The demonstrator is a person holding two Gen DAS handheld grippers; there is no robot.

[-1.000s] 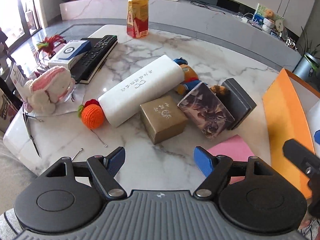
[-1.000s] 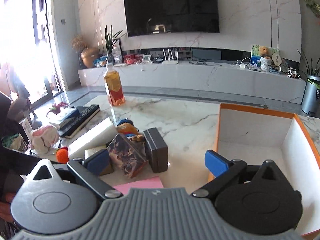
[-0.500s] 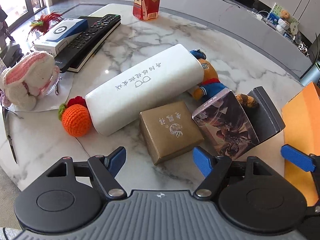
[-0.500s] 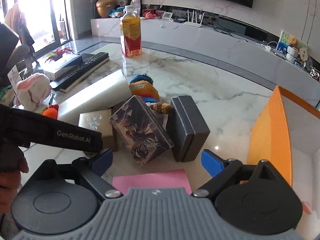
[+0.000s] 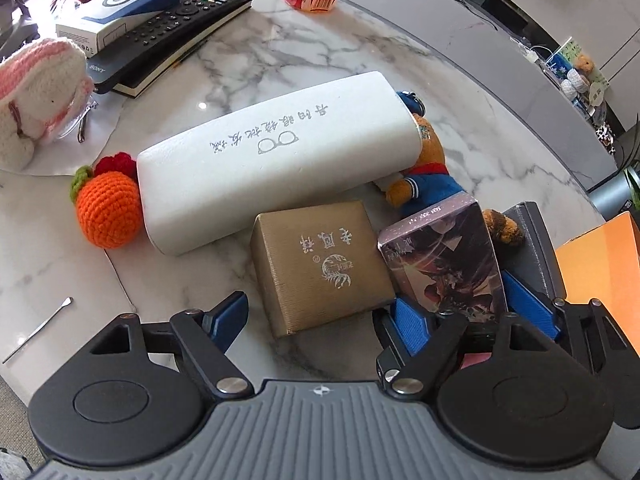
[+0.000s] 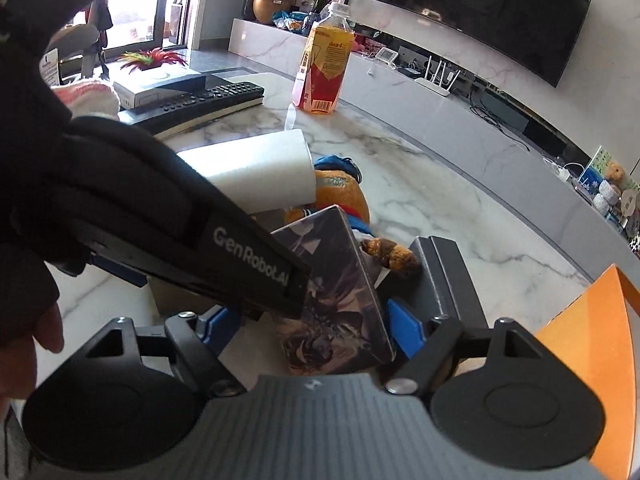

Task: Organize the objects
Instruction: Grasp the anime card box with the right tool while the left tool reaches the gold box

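While my right gripper [image 6: 310,330] closes around the dark printed box [image 6: 340,280], pads not yet pressing, my left gripper [image 5: 316,318] stands open over the gold box [image 5: 320,268]. Next: clamp, lift toward the orange box [image 6: 592,344]. Only the left view shows the crocheted orange [image 5: 108,216].

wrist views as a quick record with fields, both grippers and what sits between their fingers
left gripper: open, jaws just widened, gold box ahead between the fingers
right gripper: open, jaws just closing, straddling illustrated box
illustrated box: tilted, beside dark grey case
behind gold box: white glasses case
far right: orange box
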